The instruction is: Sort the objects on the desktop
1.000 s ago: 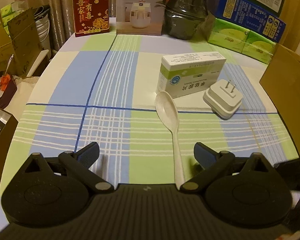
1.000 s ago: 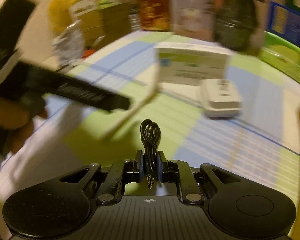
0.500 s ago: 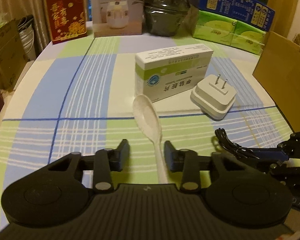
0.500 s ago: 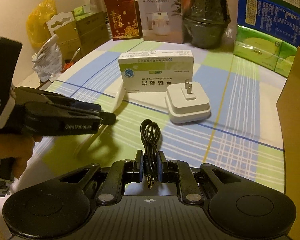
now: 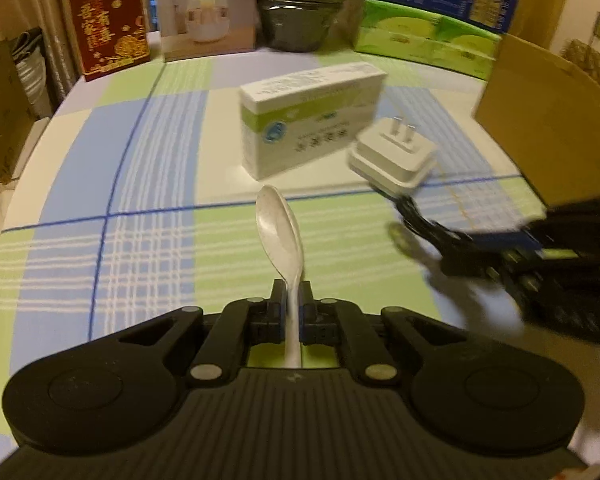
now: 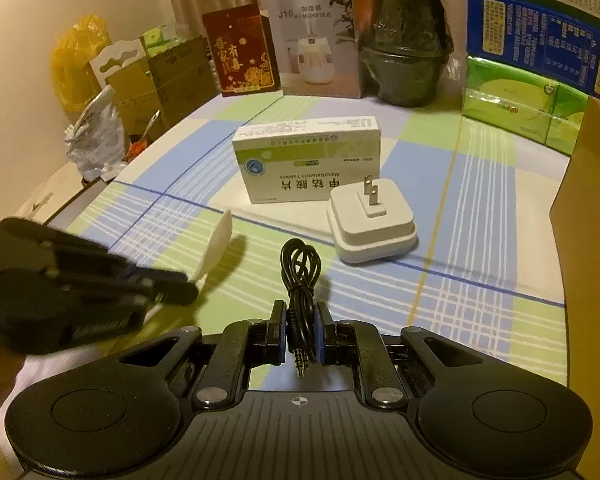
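My left gripper [image 5: 292, 300] is shut on the handle of a white spoon [image 5: 280, 232], whose bowl points forward above the checked tablecloth. The spoon also shows in the right wrist view [image 6: 216, 244]. My right gripper [image 6: 300, 320] is shut on a coiled black audio cable [image 6: 302, 264], its jack plug hanging between the jaws. The cable shows blurred in the left wrist view [image 5: 416, 220]. A white and green medicine box [image 6: 306, 158] and a white plug adapter [image 6: 372, 220] sit on the table ahead.
At the table's back stand a red box [image 6: 242, 56], a humidifier box [image 6: 318, 40], a dark wrapped pot [image 6: 404, 52] and green tissue packs [image 6: 520, 100]. A brown cardboard box [image 6: 588, 208] is at the right edge. Bags and cartons crowd the floor at left.
My left gripper has closed on the spoon handle and lifted the spoon off the cloth. My right gripper still holds the cable and has shifted a little.
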The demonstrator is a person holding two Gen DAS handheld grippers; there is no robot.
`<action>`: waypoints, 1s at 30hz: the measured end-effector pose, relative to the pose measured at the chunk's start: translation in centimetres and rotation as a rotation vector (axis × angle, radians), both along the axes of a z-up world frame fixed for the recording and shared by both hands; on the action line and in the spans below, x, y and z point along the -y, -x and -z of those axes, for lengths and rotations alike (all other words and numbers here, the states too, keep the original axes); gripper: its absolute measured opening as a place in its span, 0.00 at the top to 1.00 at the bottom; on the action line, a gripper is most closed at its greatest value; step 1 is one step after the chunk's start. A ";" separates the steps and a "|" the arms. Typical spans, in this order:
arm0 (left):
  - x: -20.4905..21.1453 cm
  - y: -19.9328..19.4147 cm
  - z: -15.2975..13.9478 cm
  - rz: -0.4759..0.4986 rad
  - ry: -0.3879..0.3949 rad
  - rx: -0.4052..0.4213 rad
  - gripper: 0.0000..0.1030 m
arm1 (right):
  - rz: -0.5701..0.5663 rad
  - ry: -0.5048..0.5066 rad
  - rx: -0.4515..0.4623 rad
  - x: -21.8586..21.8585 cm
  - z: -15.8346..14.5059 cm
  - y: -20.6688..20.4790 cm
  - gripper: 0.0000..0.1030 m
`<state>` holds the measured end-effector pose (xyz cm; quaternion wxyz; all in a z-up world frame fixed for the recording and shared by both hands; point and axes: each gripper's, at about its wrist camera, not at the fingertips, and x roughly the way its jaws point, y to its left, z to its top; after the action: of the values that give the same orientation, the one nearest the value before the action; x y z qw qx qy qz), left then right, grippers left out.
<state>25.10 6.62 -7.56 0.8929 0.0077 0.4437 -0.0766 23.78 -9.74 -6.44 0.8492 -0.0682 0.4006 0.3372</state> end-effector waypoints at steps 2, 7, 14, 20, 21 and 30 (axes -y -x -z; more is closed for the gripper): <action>0.5 0.8 -0.5 0.020 -0.002 0.005 0.98 | 0.000 -0.002 0.000 0.0 -0.1 0.1 0.90; 1.5 2.1 -1.8 0.039 0.016 0.028 0.98 | 0.014 -0.010 0.007 0.3 -0.3 0.4 0.90; 2.3 2.8 -3.0 0.042 0.028 0.054 0.98 | 0.050 -0.012 0.033 1.6 -1.3 1.8 0.90; 2.7 3.5 -2.8 -0.005 0.010 0.040 0.98 | 0.153 -0.034 0.031 4.3 -1.7 4.0 0.90; 2.8 3.7 -2.8 -0.009 0.012 0.038 0.98 | 0.170 -0.035 0.026 4.8 -1.6 4.6 0.90; 6.3 8.0 -3.6 -0.013 0.063 0.050 0.98 | 0.221 0.001 0.028 8.0 -3.4 9.4 0.90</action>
<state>17.05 0.33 -4.00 0.9039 -0.0217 0.4187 -0.0845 14.41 -17.70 -3.06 0.8867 -0.0288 0.3940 0.2403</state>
